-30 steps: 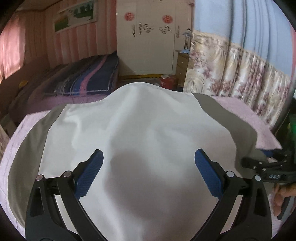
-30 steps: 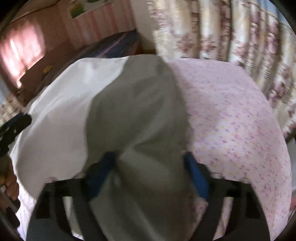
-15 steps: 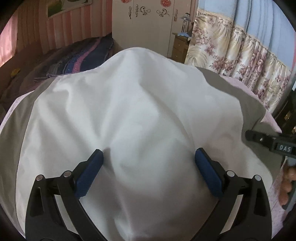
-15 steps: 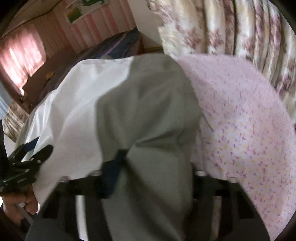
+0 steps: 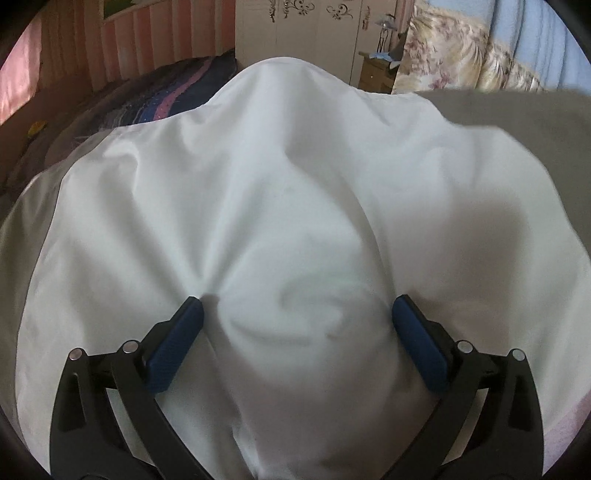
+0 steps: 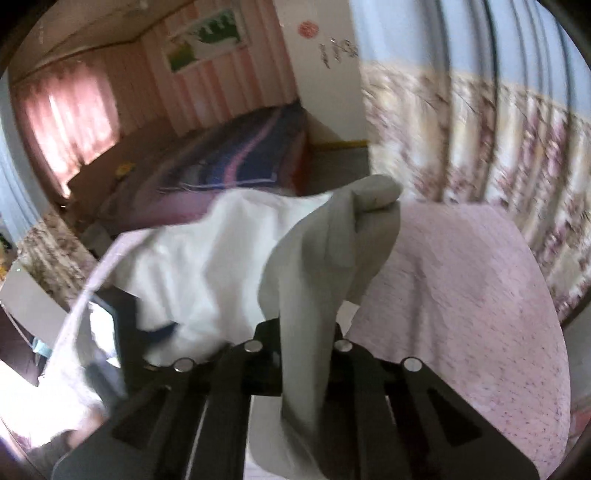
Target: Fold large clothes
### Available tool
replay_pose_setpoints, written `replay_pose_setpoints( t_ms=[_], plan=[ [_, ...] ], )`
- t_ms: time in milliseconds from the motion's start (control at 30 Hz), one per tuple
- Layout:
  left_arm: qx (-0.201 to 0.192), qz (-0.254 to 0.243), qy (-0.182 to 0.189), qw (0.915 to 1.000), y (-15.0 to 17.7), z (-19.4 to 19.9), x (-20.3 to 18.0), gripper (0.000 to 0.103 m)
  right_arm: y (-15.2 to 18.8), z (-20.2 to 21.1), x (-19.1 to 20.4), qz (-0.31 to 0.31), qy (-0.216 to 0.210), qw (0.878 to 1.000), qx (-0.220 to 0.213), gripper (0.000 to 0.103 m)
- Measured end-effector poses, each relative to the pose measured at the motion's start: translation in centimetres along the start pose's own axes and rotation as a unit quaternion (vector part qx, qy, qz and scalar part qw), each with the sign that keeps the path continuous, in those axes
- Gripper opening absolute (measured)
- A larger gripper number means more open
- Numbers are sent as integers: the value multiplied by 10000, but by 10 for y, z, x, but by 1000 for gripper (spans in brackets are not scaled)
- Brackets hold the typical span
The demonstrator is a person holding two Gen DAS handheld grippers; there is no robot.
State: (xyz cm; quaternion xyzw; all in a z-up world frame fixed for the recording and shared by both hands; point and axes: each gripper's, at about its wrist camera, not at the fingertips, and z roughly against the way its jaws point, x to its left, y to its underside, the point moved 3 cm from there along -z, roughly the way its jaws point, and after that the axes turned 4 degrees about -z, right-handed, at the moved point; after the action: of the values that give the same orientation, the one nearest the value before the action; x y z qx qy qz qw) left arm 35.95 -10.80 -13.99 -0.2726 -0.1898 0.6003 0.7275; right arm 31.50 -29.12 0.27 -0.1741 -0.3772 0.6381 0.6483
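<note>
A large white garment with grey side panels [image 5: 295, 192] lies on a pink flowered bedspread [image 6: 461, 295]. In the left wrist view my left gripper [image 5: 295, 314] is open, its blue fingertips [image 5: 413, 321] wide apart and pressed down on a bunched fold of the white cloth. In the right wrist view my right gripper [image 6: 301, 332] is shut on the grey panel [image 6: 332, 258], which rises in a lifted, bunched ridge from between the fingers. The white part [image 6: 207, 266] trails to its left. The right gripper's pads are hidden by the cloth.
A second bed with a dark striped blanket [image 5: 166, 99] stands behind. A white wardrobe [image 5: 295, 33] and a small wooden cabinet [image 5: 373, 70] are at the back. Floral curtains [image 6: 480, 147] hang along the right. The bedspread to the right of the garment is bare.
My right gripper has closed on the grey panel and lifted it off the bed. My left gripper has pushed forward into the white cloth, which now bunches between its open fingers.
</note>
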Motion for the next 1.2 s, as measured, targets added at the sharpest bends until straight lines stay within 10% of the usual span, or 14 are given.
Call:
replay_pose_setpoints(
  t_ms=[167, 400, 700, 1033, 1100, 1200],
  plan=[
    [-122, 585, 669, 9960, 4, 35, 29, 100, -9, 2, 50, 183, -193, 9996, -92, 7],
    [-824, 968, -15, 9919, 8, 122, 135, 100, -1, -3, 126, 370, -319, 9984, -267, 7],
    [-901, 1135, -552, 9879, 42, 175, 228, 100, 27, -42, 222, 405, -814, 9958, -42, 7],
    [-735, 1392, -707, 9850, 95, 210, 284, 100, 110, -136, 271, 788, -357, 9935, 739, 13],
    [-642, 1419, -733, 9851, 103, 208, 288, 100, 116, -127, 274, 1046, -291, 9925, 557, 28],
    [-596, 1474, -733, 9845, 108, 210, 287, 100, 116, -98, 276, 1253, -408, 9908, 301, 79]
  ],
)
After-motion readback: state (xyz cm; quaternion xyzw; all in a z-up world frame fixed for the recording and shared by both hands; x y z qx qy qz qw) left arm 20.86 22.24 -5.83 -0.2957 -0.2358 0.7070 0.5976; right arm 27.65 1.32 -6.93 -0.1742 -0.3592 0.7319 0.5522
